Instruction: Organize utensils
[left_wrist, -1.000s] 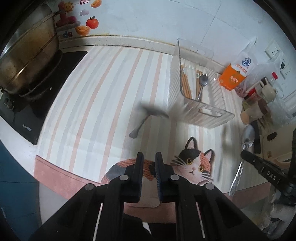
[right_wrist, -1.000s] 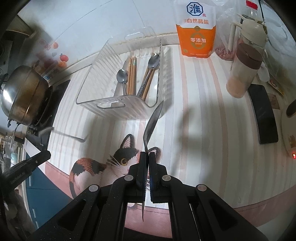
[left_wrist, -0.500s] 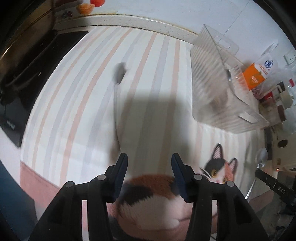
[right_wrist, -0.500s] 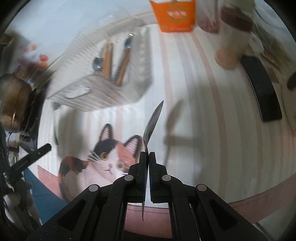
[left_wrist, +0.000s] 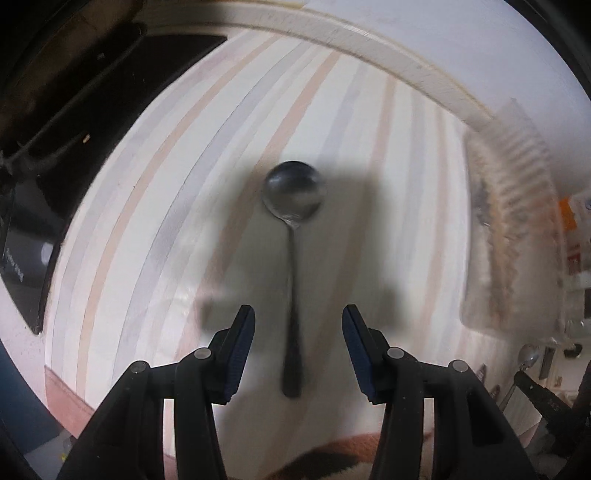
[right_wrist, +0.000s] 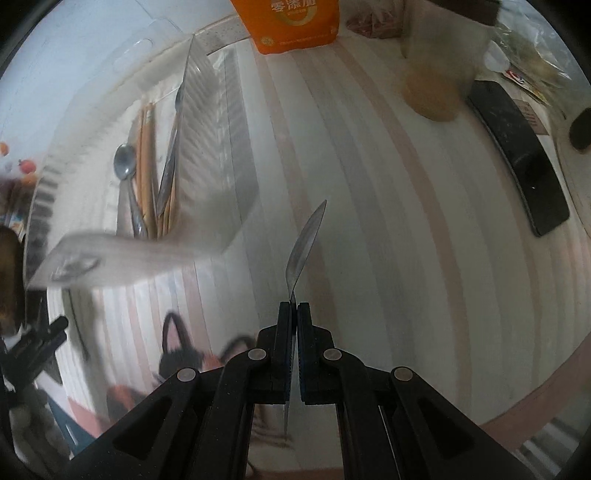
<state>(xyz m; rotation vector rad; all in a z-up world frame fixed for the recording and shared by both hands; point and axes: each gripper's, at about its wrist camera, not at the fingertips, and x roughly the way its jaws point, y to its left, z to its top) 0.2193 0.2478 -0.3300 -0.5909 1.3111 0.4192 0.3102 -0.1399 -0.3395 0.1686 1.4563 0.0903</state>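
Note:
A steel spoon (left_wrist: 292, 258) lies on the striped mat, bowl away from me, handle toward me. My left gripper (left_wrist: 297, 325) is open just above it, its jaws on either side of the handle, not touching. My right gripper (right_wrist: 294, 308) is shut on a second spoon (right_wrist: 304, 245), held edge-on above the mat. The clear ribbed utensil bin (right_wrist: 218, 122) stands to the right gripper's left and holds spoons and chopsticks (right_wrist: 147, 166). The bin shows blurred at the right of the left wrist view (left_wrist: 513, 236).
A black stove top (left_wrist: 48, 155) with a pan lies left of the mat. An orange salt bag (right_wrist: 291, 22), a jar (right_wrist: 432, 88) and a black phone (right_wrist: 521, 158) stand at the back and right. The right gripper with its spoon shows in the left wrist view (left_wrist: 528, 358).
My left gripper has opened, swung left and dropped down over the loose spoon. My right gripper has moved forward and right with its spoon, away from the cat picture.

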